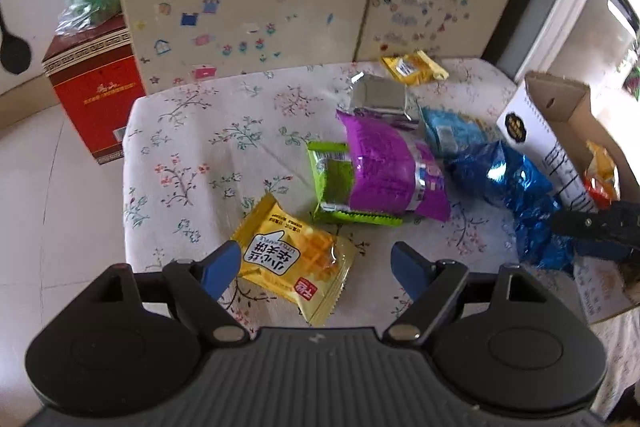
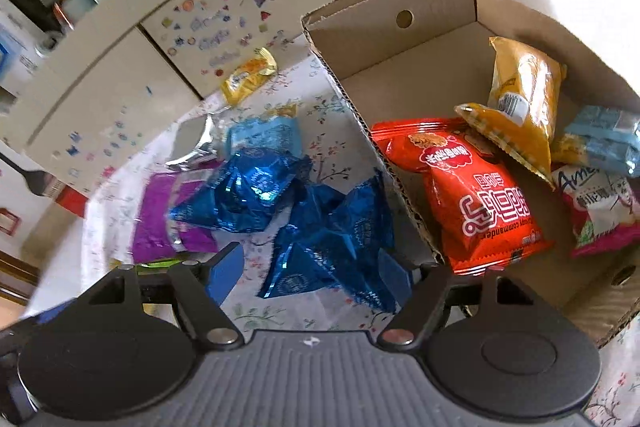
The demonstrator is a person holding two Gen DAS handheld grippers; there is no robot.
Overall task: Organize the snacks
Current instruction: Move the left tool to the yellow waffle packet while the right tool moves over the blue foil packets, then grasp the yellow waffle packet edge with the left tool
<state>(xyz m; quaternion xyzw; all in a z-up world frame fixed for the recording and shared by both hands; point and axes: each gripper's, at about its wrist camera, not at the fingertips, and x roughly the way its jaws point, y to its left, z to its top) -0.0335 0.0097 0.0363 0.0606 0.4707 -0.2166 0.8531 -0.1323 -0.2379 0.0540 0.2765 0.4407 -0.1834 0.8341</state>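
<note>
While both claws point down at the floral tablecloth, the cardboard box serves as landmark, standing at the cloth's right edge. Left gripper: jaws wide, nothing pinched, yellow waffle pack lying between them, well left of the box. Right gripper: jaws wide too, pads not pressing, near blue foil pack between them, just left of the box wall. Second blue foil pack beyond it. Purple pack lies over green pack, left of the box; silver pouch and light blue pack behind. Small yellow pack at the far edge. Inside the box: red pack, orange pack, others cut off at the frame edge. Red carton on the floor, far left. Background cabinet blurred.
</note>
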